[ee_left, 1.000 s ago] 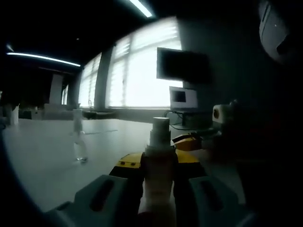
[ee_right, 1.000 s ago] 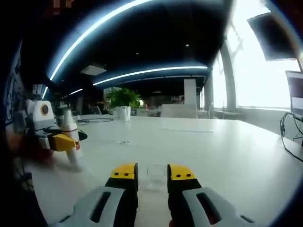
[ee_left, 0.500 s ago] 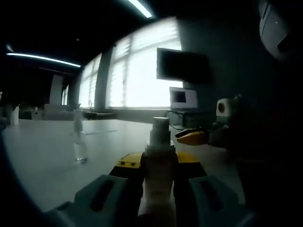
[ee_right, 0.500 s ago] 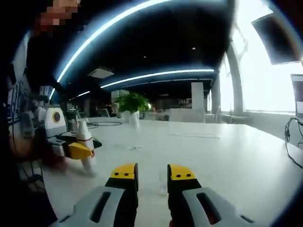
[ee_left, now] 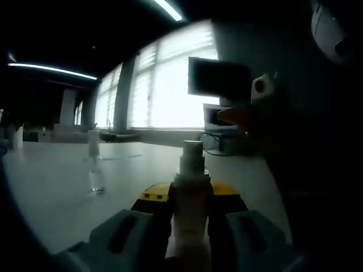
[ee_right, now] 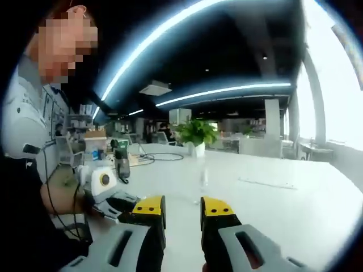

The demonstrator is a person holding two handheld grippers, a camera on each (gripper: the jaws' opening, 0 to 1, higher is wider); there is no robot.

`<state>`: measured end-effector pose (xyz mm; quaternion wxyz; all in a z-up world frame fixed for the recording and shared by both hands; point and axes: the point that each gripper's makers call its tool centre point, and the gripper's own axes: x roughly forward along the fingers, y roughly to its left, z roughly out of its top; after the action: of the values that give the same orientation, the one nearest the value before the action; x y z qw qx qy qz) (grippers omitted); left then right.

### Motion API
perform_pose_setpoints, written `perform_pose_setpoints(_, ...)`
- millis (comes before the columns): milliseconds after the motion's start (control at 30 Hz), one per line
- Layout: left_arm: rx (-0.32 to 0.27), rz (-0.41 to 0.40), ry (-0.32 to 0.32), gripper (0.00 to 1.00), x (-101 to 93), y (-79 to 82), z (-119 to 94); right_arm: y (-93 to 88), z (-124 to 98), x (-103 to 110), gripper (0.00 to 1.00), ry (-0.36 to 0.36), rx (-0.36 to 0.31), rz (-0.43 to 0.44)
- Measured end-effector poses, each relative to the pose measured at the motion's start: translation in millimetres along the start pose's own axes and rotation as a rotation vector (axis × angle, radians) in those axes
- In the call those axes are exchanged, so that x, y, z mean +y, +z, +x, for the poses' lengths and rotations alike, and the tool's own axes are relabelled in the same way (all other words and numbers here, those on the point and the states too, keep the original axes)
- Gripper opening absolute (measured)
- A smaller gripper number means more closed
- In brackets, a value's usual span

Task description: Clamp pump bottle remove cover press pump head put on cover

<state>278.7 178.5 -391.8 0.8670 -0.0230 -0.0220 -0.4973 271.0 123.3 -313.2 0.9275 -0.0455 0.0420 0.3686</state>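
Observation:
My left gripper (ee_left: 190, 198) is shut on the pump bottle (ee_left: 190, 212), a pale upright bottle whose bare pump head (ee_left: 191, 157) stands above the yellow jaw tips. The right gripper (ee_left: 232, 115) hangs in the air to the upper right of the pump head, its yellow tip in front of the monitor. In the right gripper view my right gripper (ee_right: 182, 207) stands open with nothing between its jaws. The left gripper (ee_right: 120, 204) shows low at the left, partly hidden behind my own left jaw.
A small clear bottle (ee_left: 95, 170) stands alone on the white table (ee_left: 51, 195), also seen as the clear bottle (ee_right: 203, 178) further off. A monitor (ee_left: 218, 79) and a laptop (ee_left: 218, 118) sit at the back. A potted plant (ee_right: 195, 135) and a person (ee_right: 28, 141) are nearby.
The right gripper has risen from table height and tilted upward. The clear cover seen between its jaws on the table has dropped out of its view. The left gripper held still.

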Motion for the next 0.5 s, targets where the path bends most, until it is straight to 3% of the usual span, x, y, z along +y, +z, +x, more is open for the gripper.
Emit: perform_pose_setpoints(500, 0.007, 0.016, 0.004, 0.14, -1.4, -1.5, 0, 17.7, 14, 26, 0.19, 0.194, 0.113, -0.125)
